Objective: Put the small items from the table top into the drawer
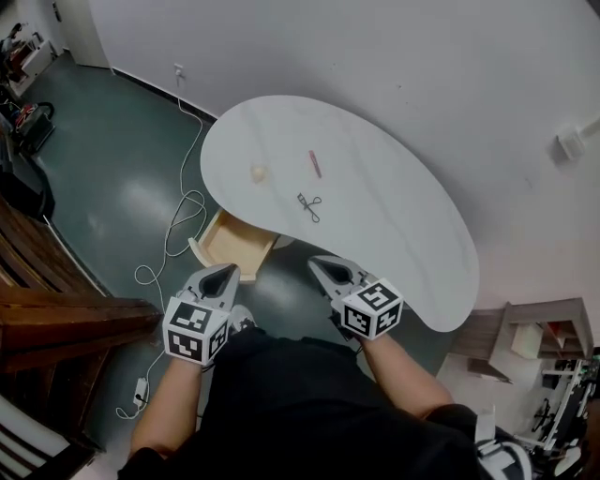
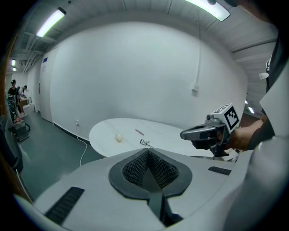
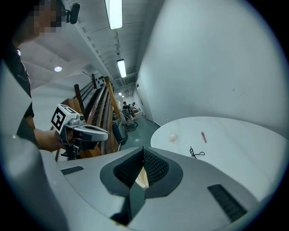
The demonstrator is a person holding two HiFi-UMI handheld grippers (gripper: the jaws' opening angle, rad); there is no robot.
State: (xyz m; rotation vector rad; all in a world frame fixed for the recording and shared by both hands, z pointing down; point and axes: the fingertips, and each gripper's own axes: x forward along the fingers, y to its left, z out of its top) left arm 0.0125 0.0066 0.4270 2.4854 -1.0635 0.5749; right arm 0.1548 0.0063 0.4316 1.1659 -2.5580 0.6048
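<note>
With the left tongs (image 1: 225,268) and right tongs (image 1: 319,263) both closed on nothing near the open drawer (image 1: 230,246), the table (image 1: 403,244) farther off carries a soft-looking pale lump (image 1: 259,173), a thin pink stick (image 1: 315,164) and a wiry black clip (image 1: 309,206), all probably light and best pinched mid-body.

Bright, even light from ceiling tubes (image 3: 114,13); soft shadows; fisheye bending, dark vignette at gripper-view edges; mostly sharp.
</note>
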